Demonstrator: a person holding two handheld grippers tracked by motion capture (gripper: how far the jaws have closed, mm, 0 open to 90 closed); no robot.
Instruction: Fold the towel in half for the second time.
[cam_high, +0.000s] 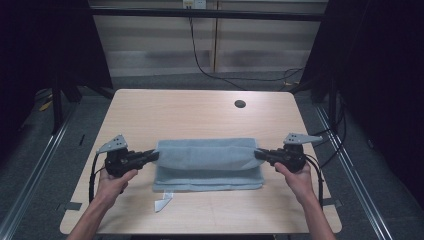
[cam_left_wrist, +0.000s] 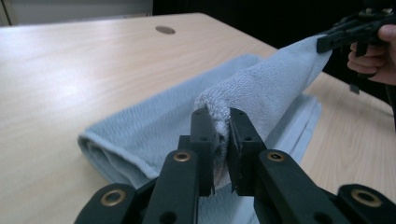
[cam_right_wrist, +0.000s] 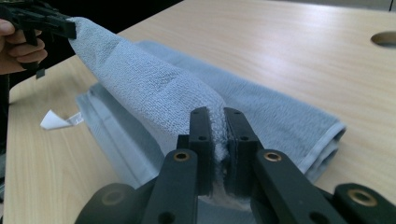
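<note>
A pale blue towel (cam_high: 207, 162) lies folded across the middle of the wooden table (cam_high: 170, 110). My left gripper (cam_high: 153, 156) is shut on the towel's left end, and my right gripper (cam_high: 260, 154) is shut on its right end. The upper layer is lifted and stretched between the two grippers, while the lower layers rest on the table. In the left gripper view the terry cloth (cam_left_wrist: 261, 88) is pinched between the black jaws of the left gripper (cam_left_wrist: 220, 119). In the right gripper view the right gripper (cam_right_wrist: 215, 117) clamps the cloth (cam_right_wrist: 149, 88) the same way.
A white tag (cam_high: 163, 201) sticks out from the towel's near edge. A round cable hole (cam_high: 240, 104) sits at the table's far right. Black cables (cam_high: 205, 65) run over the floor behind the table. Dark frames stand at both sides.
</note>
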